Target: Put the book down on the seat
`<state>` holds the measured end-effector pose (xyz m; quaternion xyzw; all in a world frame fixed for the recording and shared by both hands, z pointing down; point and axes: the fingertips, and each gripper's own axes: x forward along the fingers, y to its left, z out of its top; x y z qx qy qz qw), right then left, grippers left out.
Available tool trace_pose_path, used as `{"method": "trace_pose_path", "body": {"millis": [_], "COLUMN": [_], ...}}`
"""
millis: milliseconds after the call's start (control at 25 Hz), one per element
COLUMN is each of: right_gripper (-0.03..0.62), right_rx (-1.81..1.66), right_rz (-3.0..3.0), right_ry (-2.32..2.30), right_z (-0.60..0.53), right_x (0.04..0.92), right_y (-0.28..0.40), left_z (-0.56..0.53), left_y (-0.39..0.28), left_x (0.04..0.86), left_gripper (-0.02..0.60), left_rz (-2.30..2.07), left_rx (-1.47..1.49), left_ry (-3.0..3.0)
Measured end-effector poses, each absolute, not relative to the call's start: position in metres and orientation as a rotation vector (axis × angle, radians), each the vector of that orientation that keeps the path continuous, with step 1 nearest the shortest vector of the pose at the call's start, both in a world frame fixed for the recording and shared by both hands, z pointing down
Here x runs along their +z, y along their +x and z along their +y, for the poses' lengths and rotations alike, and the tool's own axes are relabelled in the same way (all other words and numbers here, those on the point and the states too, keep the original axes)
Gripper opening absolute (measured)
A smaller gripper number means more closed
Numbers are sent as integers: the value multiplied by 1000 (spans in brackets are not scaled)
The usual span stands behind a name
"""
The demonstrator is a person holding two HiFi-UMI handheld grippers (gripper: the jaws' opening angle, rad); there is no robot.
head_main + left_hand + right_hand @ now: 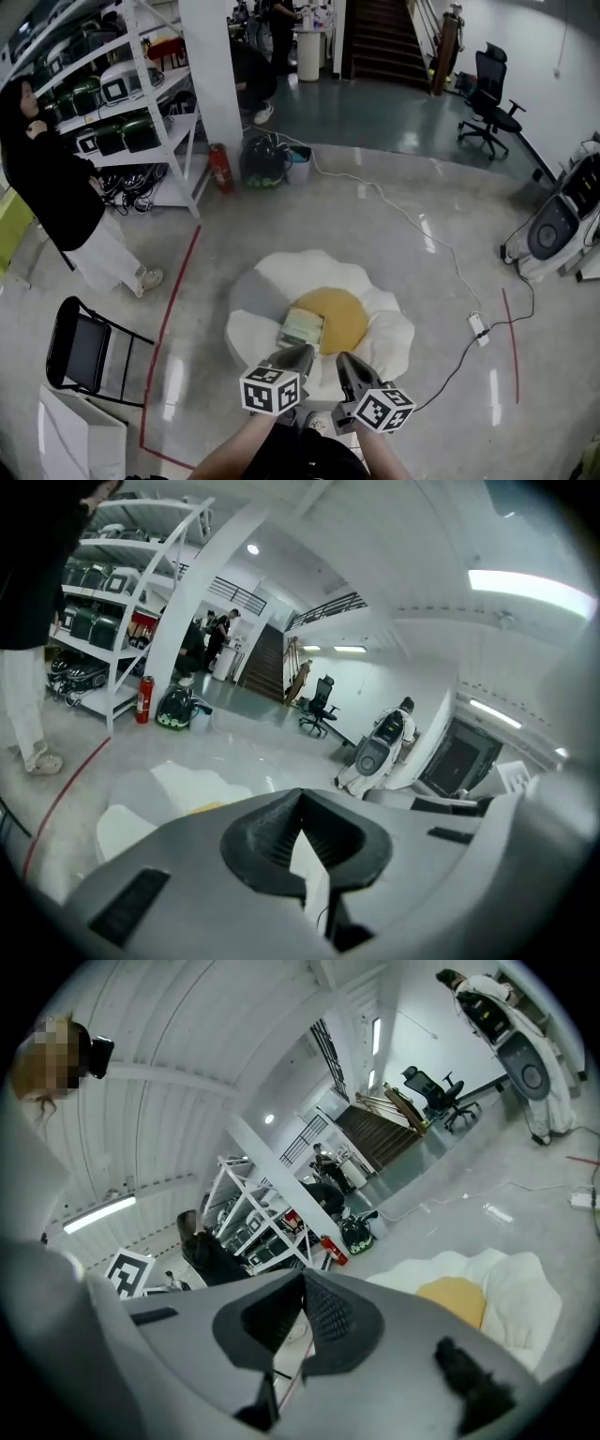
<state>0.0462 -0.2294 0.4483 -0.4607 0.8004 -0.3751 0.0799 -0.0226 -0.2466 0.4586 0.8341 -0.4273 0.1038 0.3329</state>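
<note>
The main risk from here is to the book (pixel 301 328) itself: it lies flat on the soft seat (pixel 384 323), half on the yellow middle and half on the white rim at the side nearer the person holding the tools. A cushion that gives or tilts under it could let it slide off toward the floor. A careless step or a low swing of either tool over that near edge could also knock it loose. The white cable (pixel 441 253) that runs across the floor to a power strip (pixel 479 326) just beside the seat is a trip hazard for anyone who steps back that way. The folding chair (pixel 84 352) stands well apart and seems no threat. As to the tools, the left gripper (pixel 298 355) has its jaws together with nothing between them, which its own view confirms (pixel 302 803). The right gripper (pixel 349 364) looks the same, its jaws meeting at the tip and empty (pixel 303 1283). In the head view both tips sit just below the book, side by side, but they appear raised well above it and touch neither book nor seat. The gripper views show only parts of the seat (pixel 187 785) (pixel 506 1288), and the book is hidden behind the tools' own bodies. By my judgement the book is already set down.
</note>
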Motion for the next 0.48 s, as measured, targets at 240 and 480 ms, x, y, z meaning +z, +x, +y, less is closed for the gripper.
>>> {"method": "trace_pose_path", "body": {"millis": [240,480], "right_gripper": [12,12], "right_rx": [-947,-830], "right_rz": [2432,2477], "right_ry": [-1396,-1418], "right_z": [-195,-184], "right_x": [389,375], "right_y": [57,65], "left_z": [-213,-200], "left_y": [-5,-12], "left_x": [403,383], "left_gripper": [9,11], "left_rz": [-1116,-1185], "left_rx": [141,76], "left_ry": [2277,2316]}}
